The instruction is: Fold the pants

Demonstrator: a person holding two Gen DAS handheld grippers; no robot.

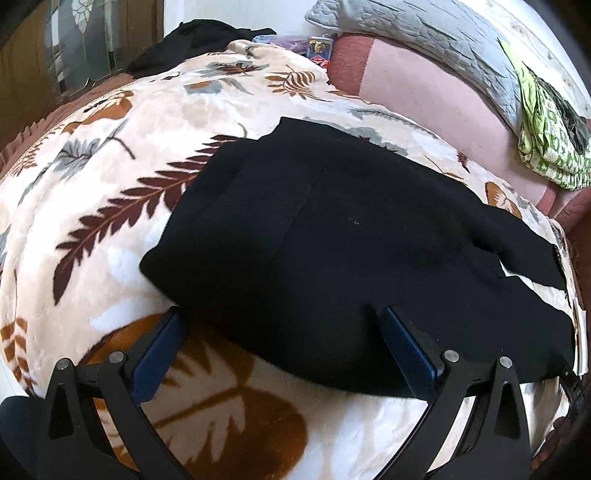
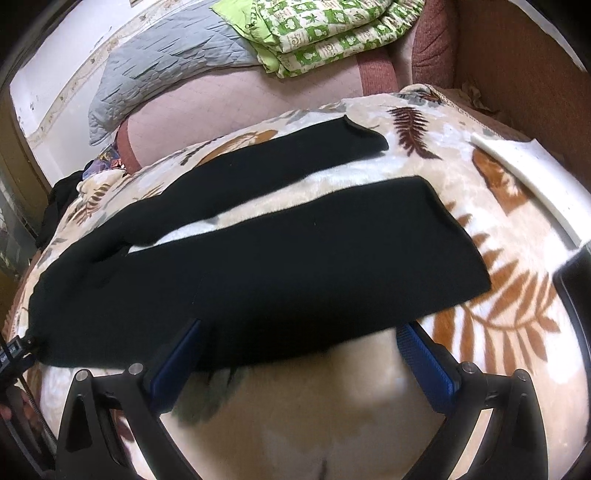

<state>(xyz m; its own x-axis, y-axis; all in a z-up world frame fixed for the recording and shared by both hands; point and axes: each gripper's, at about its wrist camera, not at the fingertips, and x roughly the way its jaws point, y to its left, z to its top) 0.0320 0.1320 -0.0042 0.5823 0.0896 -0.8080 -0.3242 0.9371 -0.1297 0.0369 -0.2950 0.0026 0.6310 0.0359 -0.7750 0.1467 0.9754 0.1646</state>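
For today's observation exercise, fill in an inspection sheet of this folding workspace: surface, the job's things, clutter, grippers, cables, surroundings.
Surface: leaf-print blanket spread over a bed.
Job's things: black pants lying flat, the two legs apart with blanket showing between them.
Clutter: folded green patterned cloth, grey quilted pillow, dark garment at the far edge, white board.
Grippers: left gripper and right gripper both with jaws open, fingertips at the near edge of the pants, nothing clamped.
Cables: nothing seen for certain.
Surroundings: white wall, wooden panel.
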